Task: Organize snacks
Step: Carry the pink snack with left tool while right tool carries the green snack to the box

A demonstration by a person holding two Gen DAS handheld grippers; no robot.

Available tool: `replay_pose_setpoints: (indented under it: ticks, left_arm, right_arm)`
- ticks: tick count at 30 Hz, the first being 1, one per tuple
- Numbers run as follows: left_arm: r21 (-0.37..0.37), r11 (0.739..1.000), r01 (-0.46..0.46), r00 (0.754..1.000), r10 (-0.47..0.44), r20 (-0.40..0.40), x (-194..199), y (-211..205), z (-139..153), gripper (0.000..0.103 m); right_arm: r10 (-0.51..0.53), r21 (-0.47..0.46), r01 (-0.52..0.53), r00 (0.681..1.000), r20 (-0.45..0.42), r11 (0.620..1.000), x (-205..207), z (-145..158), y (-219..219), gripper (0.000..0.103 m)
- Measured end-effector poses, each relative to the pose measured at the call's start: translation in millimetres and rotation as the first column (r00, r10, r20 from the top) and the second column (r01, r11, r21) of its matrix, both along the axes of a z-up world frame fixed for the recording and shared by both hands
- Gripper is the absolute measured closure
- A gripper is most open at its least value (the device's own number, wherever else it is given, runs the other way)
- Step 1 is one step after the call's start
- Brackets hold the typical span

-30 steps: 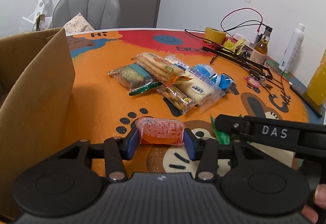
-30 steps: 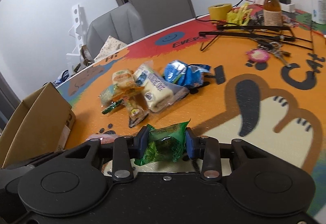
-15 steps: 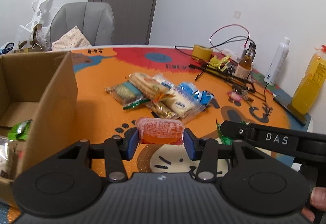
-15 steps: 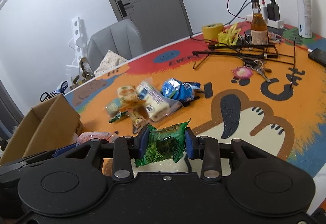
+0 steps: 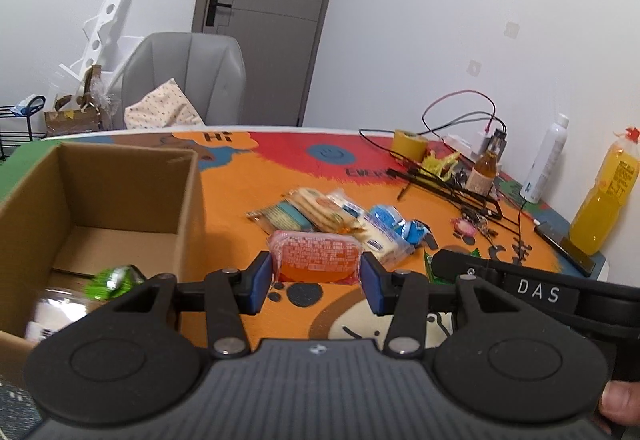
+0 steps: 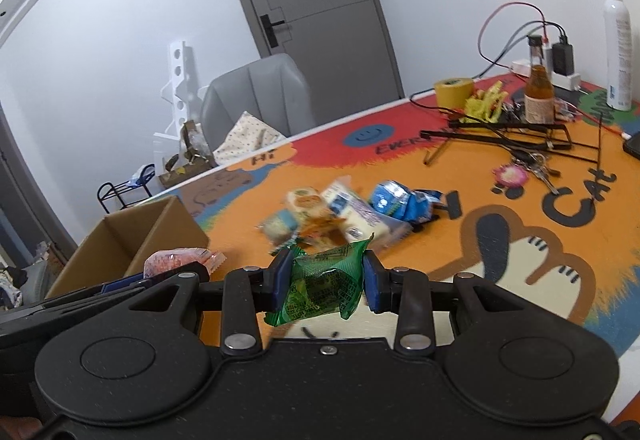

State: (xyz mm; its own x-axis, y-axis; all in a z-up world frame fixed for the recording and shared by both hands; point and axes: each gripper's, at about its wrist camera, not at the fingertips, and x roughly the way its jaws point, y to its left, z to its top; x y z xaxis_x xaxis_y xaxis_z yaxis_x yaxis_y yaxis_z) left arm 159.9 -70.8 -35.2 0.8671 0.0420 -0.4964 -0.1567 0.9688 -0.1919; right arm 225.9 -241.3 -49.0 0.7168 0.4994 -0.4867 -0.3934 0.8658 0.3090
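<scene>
My left gripper (image 5: 316, 276): blue pads pinched on an orange jelly cup (image 5: 316, 258), held in the air above the mat (image 5: 236, 199), just right of the box (image 5: 192, 199). The cup's underside is hidden behind the pads and my gripper body.

My right gripper (image 6: 325, 282): pads clamped on a green packet (image 6: 320, 286), crumpled, its print too small to read. In the left view only a sliver of this packet shows behind the right gripper's arm.

Box: open cardboard, to my left. Inside, a green wrapper (image 5: 112, 280) and a clear pale item (image 5: 52, 310), blurred and partly cut off by my gripper; I cannot tell what the pale item is.

Snack pile (image 5: 340, 215): mid-mat, beyond both grippers. Biscuit sleeves, a cream-filled pack, a blue packet (image 5: 394, 220). Overlapping, so the count is unclear; motion-blurred in the right view.

Far edge clutter: tape roll (image 5: 408, 145), brown bottle (image 5: 486, 169), white spray bottle (image 5: 546, 159), orange drink bottle (image 5: 608, 195), black rods (image 5: 448, 187), wires, keys (image 6: 536, 165). A phone (image 5: 564, 246) lies near the edge.

Beyond the table: grey chair (image 5: 188, 79), door (image 5: 272, 11).
</scene>
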Motion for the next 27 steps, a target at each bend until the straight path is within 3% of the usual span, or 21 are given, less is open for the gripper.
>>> replay_pose_setpoints:
  ticks: [27]
  left_arm:
    - [0.002,0.994,-0.105,0.994,0.105,0.023,-54.6,82.7,31.1,0.057]
  right_arm:
    - [0.150,0.006,-0.151,0.987,0.063,0.989,-33.3,33.5,81.5,0.068]
